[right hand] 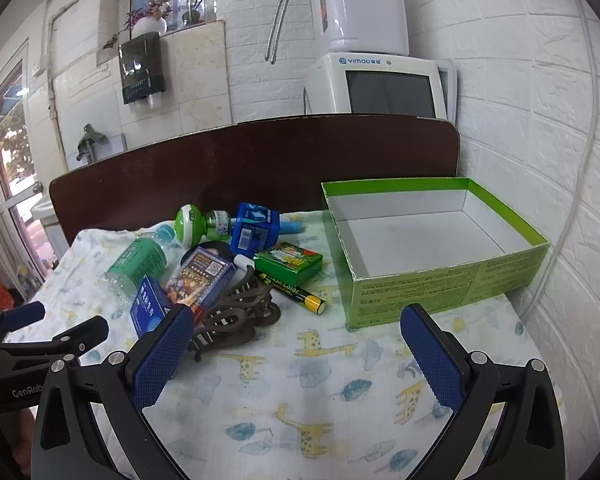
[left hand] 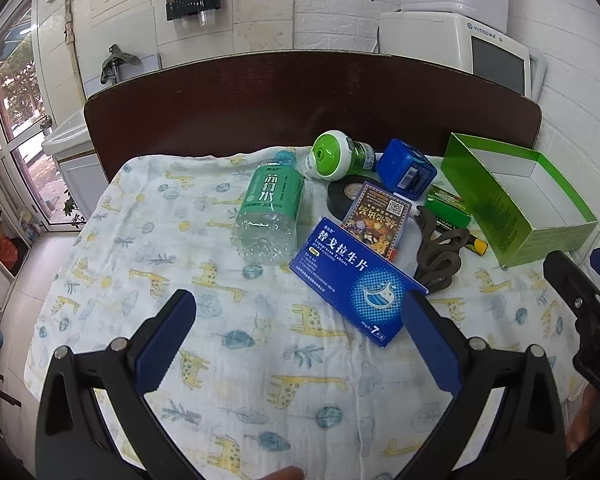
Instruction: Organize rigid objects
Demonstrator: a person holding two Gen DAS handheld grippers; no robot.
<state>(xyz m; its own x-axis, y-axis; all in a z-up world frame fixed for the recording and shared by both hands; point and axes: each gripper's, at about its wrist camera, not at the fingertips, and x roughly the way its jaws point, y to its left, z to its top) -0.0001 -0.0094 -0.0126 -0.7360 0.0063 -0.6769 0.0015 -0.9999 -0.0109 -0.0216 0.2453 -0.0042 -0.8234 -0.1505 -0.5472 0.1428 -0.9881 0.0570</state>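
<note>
Between the blue pads of both tongs lies only printed cloth: the left tongs (left hand: 300,316) and the right tongs (right hand: 296,332) each stand fully spread, gripping nothing, tilted down over the bench (right hand: 300,392). Its cover is a white cloth with yellow giraffes and blue leaves; a dark brown board (left hand: 300,92) rises along the far edge, with white brick-pattern wall and a white appliance (right hand: 384,84) behind.

Just ahead of the left tongs, one blue medicine box (left hand: 356,284) lies flat, its near corner beside the right-hand pad. Beyond it cluster one clear bottle with green label (left hand: 270,210) on its side, one card box (left hand: 378,220), one black tape roll (left hand: 342,196), one green-capped device (left hand: 332,156), one blue cube (left hand: 406,170), one small green box (right hand: 290,262), one battery (right hand: 300,296) and one brown hair claw (right hand: 236,316).

One open green carton (right hand: 440,280), white inside, stands ahead of the right tongs, apart from the cluster.
</note>
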